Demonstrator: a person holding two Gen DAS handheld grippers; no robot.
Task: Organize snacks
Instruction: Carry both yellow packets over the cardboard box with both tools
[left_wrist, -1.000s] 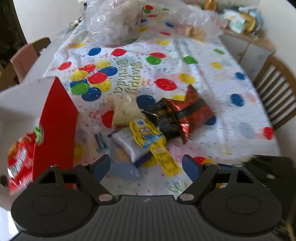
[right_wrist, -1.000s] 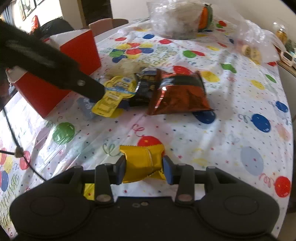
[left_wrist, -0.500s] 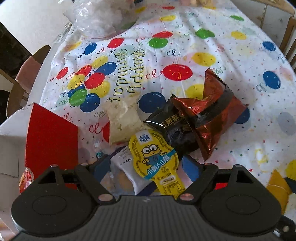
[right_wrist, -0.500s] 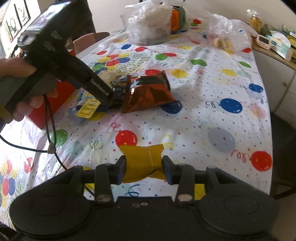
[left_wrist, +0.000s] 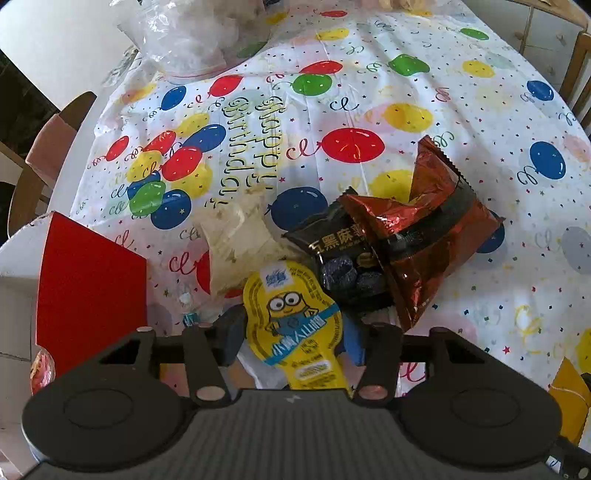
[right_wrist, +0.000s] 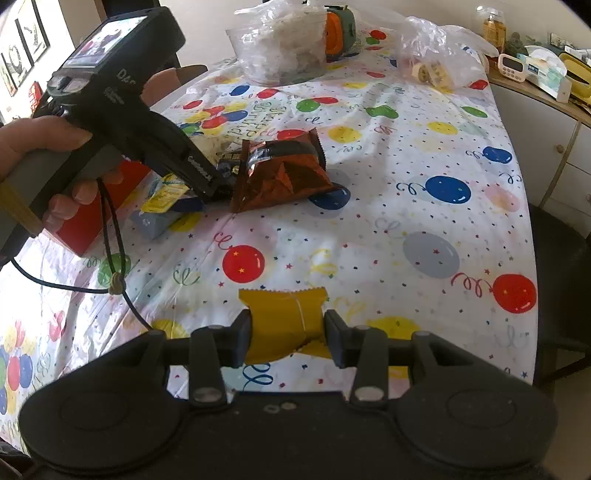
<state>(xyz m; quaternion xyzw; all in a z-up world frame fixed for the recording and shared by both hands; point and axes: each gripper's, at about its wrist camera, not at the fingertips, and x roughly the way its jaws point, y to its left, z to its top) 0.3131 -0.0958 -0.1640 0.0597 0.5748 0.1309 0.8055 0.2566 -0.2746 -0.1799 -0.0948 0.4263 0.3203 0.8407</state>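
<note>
My left gripper (left_wrist: 291, 338) is shut on a yellow Minion snack pack (left_wrist: 295, 317), low over a pile of snacks. The pile holds a shiny red-brown bag (left_wrist: 424, 229), a black packet (left_wrist: 343, 258) and a pale cream packet (left_wrist: 240, 240). A red box (left_wrist: 88, 280) with a white inside stands at the left. My right gripper (right_wrist: 288, 334) is shut on a yellow packet (right_wrist: 284, 317) and holds it above the table's near edge. The right wrist view shows the left gripper's body (right_wrist: 129, 114) reaching into the pile beside the red-brown bag (right_wrist: 284, 173).
A balloon-print birthday tablecloth (left_wrist: 369, 92) covers the table. A clear bag of pale items (left_wrist: 199, 37) lies at the far end, with a second clear bag (right_wrist: 439, 55) to its right. A chair (left_wrist: 44, 147) stands at the left, a cabinet (right_wrist: 546, 122) at the right.
My left gripper has come down onto the pile and closed on the Minion pack. My right gripper has drawn back and up with the yellow packet.
</note>
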